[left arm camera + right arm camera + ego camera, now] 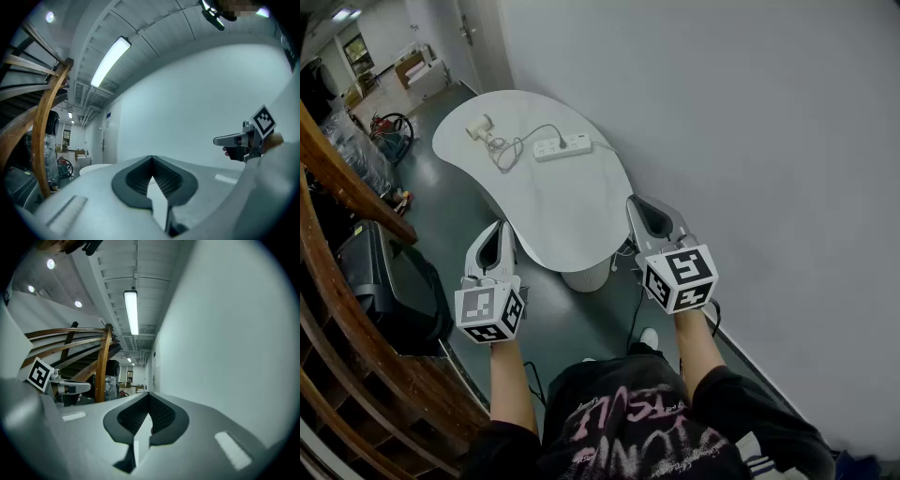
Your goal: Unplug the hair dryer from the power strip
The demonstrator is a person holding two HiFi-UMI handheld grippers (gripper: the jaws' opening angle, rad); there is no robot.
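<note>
A cream hair dryer lies at the far left of a white rounded table. Its cord loops to a black plug that sits in a white power strip. Both grippers hover level at the table's near end, well short of the strip. My left gripper is off the table's left edge, my right gripper is over its right edge. Each is shut with nothing between its jaws, as the left gripper view and the right gripper view show.
A wooden stair railing runs along the left, with a black box below it on the floor. A grey wall stands close on the right. The table's white pedestal and a floor cable lie just ahead of me.
</note>
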